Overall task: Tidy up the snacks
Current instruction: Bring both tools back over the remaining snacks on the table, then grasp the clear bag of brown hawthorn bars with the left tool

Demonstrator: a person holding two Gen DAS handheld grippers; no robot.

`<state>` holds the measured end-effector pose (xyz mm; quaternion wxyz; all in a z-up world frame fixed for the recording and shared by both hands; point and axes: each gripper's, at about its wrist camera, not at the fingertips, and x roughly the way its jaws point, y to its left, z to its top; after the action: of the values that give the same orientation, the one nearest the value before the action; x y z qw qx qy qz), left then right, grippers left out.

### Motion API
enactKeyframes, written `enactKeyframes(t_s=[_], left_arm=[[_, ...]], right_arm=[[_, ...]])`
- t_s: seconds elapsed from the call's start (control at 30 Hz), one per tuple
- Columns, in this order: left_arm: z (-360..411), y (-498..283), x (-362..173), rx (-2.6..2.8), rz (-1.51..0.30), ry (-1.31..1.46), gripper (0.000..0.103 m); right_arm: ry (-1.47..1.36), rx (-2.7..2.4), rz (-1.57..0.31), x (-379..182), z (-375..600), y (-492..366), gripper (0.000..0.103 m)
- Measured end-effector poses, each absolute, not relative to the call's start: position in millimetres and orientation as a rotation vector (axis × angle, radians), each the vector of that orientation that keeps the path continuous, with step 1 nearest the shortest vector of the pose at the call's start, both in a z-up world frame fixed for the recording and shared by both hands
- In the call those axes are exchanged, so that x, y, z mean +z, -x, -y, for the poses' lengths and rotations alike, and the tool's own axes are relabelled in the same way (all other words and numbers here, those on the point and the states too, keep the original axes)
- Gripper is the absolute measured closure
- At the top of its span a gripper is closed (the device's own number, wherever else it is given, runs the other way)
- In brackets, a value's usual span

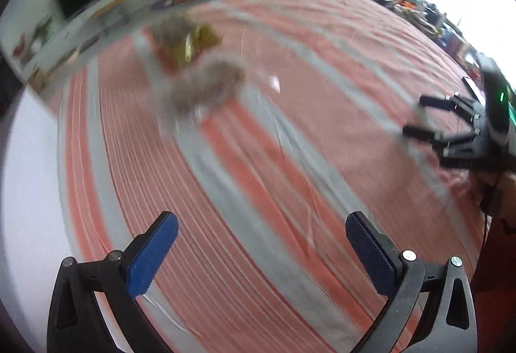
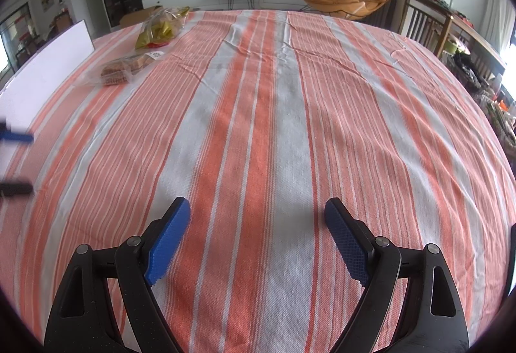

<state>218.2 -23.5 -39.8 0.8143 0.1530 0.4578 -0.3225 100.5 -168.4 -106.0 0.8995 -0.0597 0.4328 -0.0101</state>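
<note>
Nearest, the right gripper [image 2: 254, 237] and left gripper [image 1: 261, 253] both gaped wide and empty above the striped counter [image 2: 290, 133], while beyond them the clear cookie pack [image 2: 124, 69] and, just behind it, the yellow snack bag [image 2: 161, 29] lay apparently unsorted, so organizing seemed barely begun.

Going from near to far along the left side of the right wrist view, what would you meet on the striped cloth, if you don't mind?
Right claw → clear pack of brown biscuits → yellow snack bag, near the far edge of the striped cloth.
</note>
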Motion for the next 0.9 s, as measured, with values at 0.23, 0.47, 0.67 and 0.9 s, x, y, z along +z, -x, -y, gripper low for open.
enactKeyframes(t_s=[0.23,0.47,0.67,0.9], left_arm=[[63.9,-330.6,-34.8,-0.751,-0.986,-0.455,0.000],[85.7,-381.4,-75.0,-0.844,-1.069,-0.432,0.000],[70.5,-345.2,-77.2,-0.809,-1.024,-0.422,0.041],[9.2,-243.7,-81.6,-0.488,-1.033,-0.116,0.047]], right_arm=[[0.123,-0.022,-0.896,-105.8,168.4,-100.0,0.016],[0.121,-0.021,-0.896,-106.1,168.0,-100.4,0.015],[0.118,-0.018,-0.896,-106.0,170.1,-95.9,0.014],[0.118,-0.020,-0.896,-106.1,170.0,-95.8,0.014]])
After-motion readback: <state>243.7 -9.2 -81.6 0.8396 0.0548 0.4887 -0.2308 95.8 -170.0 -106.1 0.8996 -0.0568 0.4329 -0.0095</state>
